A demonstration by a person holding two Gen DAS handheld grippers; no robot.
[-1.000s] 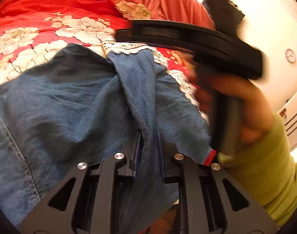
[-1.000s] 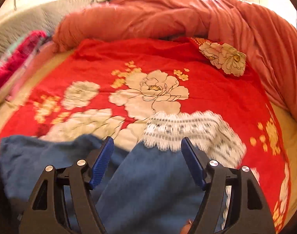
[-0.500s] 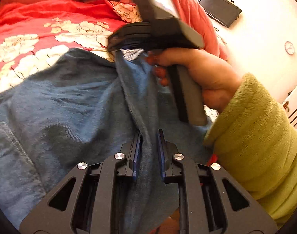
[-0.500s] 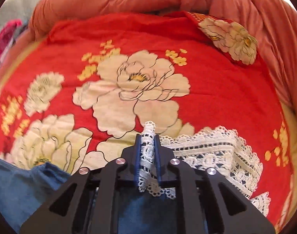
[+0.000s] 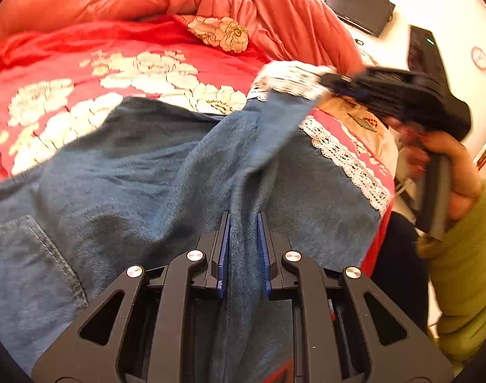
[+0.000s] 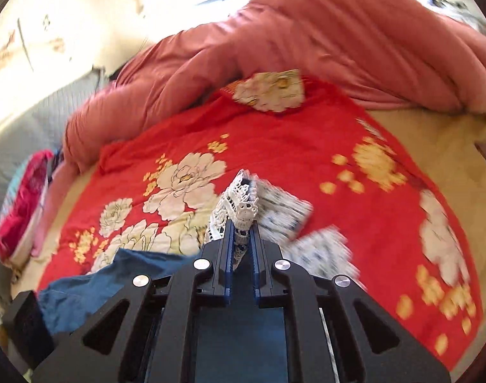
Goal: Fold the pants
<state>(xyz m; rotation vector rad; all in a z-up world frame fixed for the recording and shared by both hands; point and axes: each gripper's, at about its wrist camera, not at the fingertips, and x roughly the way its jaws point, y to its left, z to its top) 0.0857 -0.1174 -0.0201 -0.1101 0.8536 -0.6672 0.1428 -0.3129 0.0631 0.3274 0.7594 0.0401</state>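
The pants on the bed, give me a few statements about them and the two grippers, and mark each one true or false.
1. The left gripper is shut on a fold of the blue pants. True.
2. The right gripper is open and holds nothing. False: it is shut on the white lace hem of a pant leg.
3. The pants lie on a red bedspread with pale flowers. True.
4. The pants are plain, with no trim. False: white lace edges the leg ends.
5. A green sleeve covers the arm holding the right gripper. True.
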